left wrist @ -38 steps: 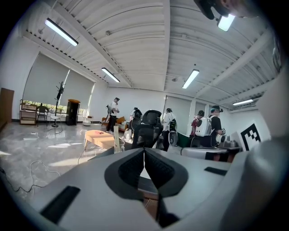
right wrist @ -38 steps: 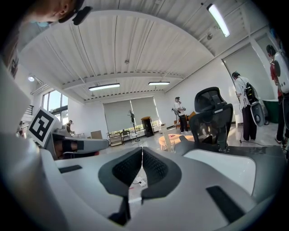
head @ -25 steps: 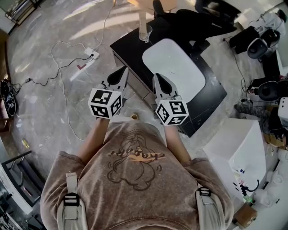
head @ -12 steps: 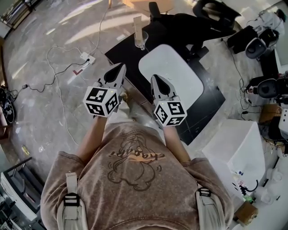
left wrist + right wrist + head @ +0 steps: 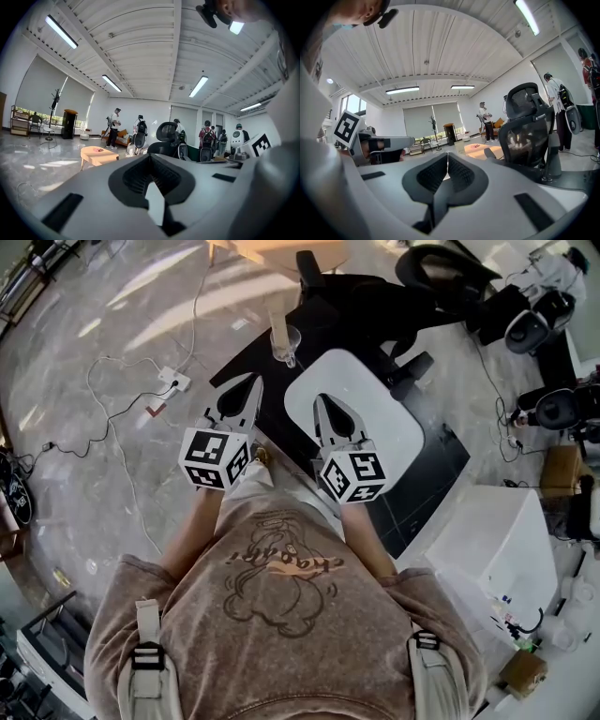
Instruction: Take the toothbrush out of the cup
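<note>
The cup [image 5: 286, 346] stands near the far left edge of the black table [image 5: 427, 460]. It is a clear cup, and the toothbrush [image 5: 277, 322] is in it. The toothbrush leans a little, and its top pokes out over the rim.

A white mat [image 5: 370, 404] lies in the middle of the table, just beside the cup.

The person holds one claw in each hand, side by side. The left claw [image 5: 249, 388] is pinched closed with nothing in it. The right claw [image 5: 323, 405] is the same: its two sides press together and hold nothing.

Neither claw touches the cup. The left one is nearer to it.

A black chair [image 5: 352, 292] stands past the far side of the table. A white cord [image 5: 117, 395] lies on the floor at the left.
</note>
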A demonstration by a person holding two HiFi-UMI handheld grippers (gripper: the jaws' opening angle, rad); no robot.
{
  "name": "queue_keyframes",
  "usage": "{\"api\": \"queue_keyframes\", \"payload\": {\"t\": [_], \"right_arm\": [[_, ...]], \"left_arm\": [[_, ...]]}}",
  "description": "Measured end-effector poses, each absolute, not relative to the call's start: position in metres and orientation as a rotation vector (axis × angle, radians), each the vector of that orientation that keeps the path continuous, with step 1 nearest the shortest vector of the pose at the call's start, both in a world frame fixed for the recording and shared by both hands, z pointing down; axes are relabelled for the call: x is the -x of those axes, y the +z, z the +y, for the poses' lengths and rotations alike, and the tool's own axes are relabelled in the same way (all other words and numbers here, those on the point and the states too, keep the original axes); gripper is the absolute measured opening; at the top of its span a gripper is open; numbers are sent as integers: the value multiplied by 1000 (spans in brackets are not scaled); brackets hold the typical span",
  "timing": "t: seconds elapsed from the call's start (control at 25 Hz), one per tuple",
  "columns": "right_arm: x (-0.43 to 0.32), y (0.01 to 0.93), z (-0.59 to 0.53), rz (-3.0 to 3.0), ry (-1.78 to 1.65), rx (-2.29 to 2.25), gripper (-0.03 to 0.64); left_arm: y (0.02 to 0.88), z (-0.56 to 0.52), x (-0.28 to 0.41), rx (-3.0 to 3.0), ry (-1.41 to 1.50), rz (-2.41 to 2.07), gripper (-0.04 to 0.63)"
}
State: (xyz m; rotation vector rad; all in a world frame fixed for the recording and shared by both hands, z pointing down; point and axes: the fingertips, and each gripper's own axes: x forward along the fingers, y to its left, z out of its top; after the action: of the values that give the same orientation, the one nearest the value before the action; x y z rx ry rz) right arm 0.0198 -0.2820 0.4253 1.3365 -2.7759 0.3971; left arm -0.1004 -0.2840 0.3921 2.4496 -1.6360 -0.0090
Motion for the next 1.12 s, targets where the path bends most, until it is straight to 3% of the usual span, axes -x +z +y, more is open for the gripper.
{"api": "queue_keyframes", "payload": {"t": [0.28, 0.44, 0.56, 0.6, 1.12], "right_arm": [[-11, 428, -299, -2759, 399, -1332, 17], [-11, 431, -305, -2750, 404, -1325, 17], [-12, 433, -309, -2744, 404, -1323, 17], [-12, 433, -310, -2743, 402, -1323, 17], [-9, 433, -334, -2741, 419, -1346, 17]], "left_arm": [[399, -304, 103, -2475, 26, -1602, 32], [398, -314, 101, -2494, -29, -1592, 182], [397, -324, 102, -2487, -78, -1609, 363], [399, -326, 101, -2487, -75, -1602, 378], [450, -402, 105, -2432, 59, -1536, 379]]}}
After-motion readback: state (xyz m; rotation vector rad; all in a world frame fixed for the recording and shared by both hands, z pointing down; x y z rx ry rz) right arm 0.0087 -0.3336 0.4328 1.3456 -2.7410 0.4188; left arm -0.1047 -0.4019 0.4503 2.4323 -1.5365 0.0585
